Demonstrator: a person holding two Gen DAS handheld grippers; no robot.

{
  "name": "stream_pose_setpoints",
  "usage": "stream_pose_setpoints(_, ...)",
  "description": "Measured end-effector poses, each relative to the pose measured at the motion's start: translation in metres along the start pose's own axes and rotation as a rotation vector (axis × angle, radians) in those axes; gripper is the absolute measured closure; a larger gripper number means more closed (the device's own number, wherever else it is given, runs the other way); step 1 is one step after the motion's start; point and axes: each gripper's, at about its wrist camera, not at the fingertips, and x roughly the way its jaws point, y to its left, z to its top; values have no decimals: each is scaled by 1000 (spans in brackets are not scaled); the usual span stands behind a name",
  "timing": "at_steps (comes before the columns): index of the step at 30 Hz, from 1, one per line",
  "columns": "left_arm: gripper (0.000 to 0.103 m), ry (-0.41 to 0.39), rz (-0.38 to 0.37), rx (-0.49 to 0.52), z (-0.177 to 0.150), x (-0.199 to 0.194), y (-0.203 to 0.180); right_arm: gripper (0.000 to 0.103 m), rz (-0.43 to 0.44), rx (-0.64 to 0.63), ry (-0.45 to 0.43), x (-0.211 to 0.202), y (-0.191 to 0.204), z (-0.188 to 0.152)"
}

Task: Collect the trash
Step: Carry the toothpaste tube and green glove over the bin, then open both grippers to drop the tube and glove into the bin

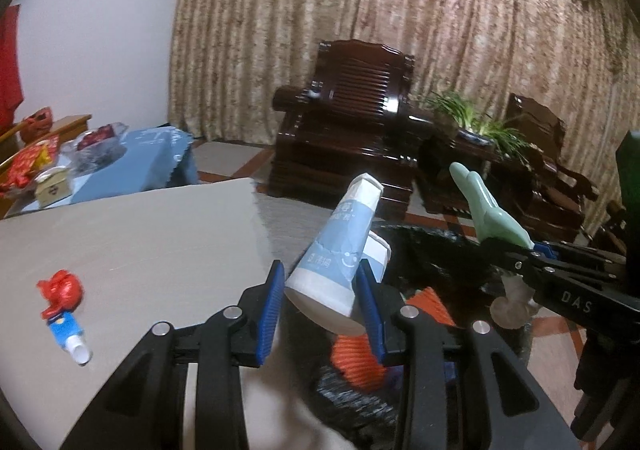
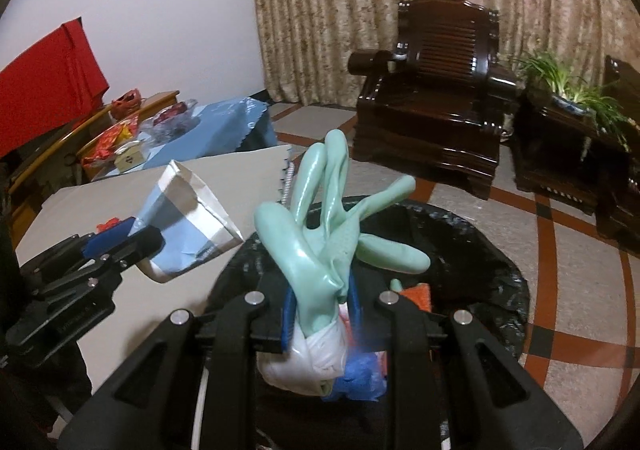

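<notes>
My left gripper is shut on a crushed blue-and-white paper cup, held over the near rim of a black-bagged trash bin. My right gripper is shut on a mint-green rubber glove, whose fingers stick upward above the bin. The right wrist view shows the cup in the left gripper at the left. In the left wrist view the glove is at the right. A red wrapper and a small blue tube lie on the grey table.
Orange trash and blue trash lie inside the bin. A dark wooden armchair and a potted plant stand behind it. A blue-covered side table with packets is at the far left.
</notes>
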Motion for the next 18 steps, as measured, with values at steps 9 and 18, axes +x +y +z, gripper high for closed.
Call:
stream_pose_setpoints(9,66,47,-40,62,0,38,-39,83,-47,42,22,12,-40,-6)
stream_pose_setpoints(18,66,94,-68,96,-7,67,-61,82,-74,59,64,31,-66,-16)
